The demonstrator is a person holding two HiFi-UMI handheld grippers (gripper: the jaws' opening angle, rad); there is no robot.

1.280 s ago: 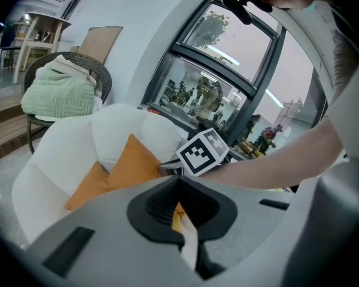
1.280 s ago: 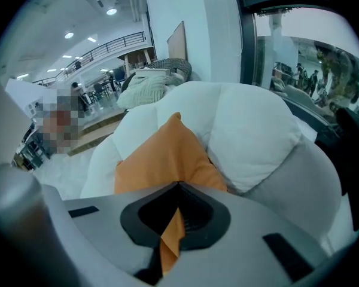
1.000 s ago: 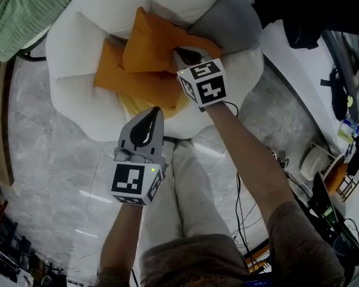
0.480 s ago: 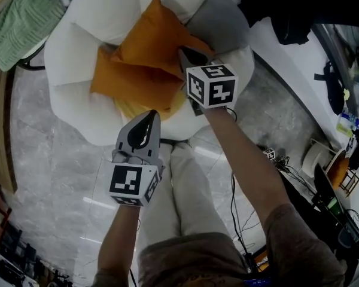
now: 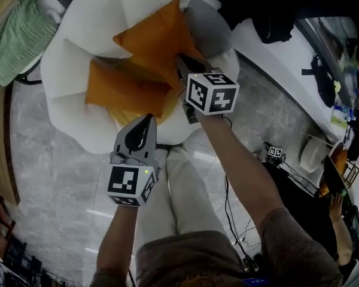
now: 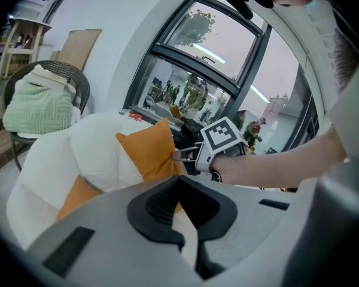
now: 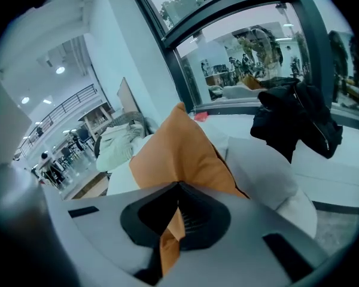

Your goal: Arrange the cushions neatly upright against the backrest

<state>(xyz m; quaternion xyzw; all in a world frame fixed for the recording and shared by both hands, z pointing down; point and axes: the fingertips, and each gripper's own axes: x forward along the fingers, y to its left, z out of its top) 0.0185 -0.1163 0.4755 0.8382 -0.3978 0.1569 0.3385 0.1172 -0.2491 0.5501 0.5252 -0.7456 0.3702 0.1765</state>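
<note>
A white puffy armchair (image 5: 66, 64) holds two orange cushions. The upper cushion (image 5: 158, 40) leans tilted against the backrest, and my right gripper (image 5: 182, 64) is shut on its near corner; orange fabric (image 7: 167, 244) shows pinched between the jaws. The second orange cushion (image 5: 122, 88) lies flat on the seat, over something yellow (image 5: 128, 113). My left gripper (image 5: 145, 123) hangs in front of the chair's front edge, jaws together with nothing in them. The left gripper view shows both cushions, the upper cushion (image 6: 146, 154) and the flat cushion (image 6: 75, 196), beside the right gripper (image 6: 176, 155).
A grey cushion (image 5: 209, 26) rests at the chair's right side. A wicker chair with a green blanket (image 5: 18, 31) stands to the left. Dark clothing (image 5: 275, 17) lies on a white ledge at the right. Cables (image 5: 233, 214) run over the marble floor by the person's legs (image 5: 179, 196).
My right gripper has risen and rolled, lifting the upper orange cushion off the lower one and toward the backrest. The left gripper rose slightly and stayed shut.
</note>
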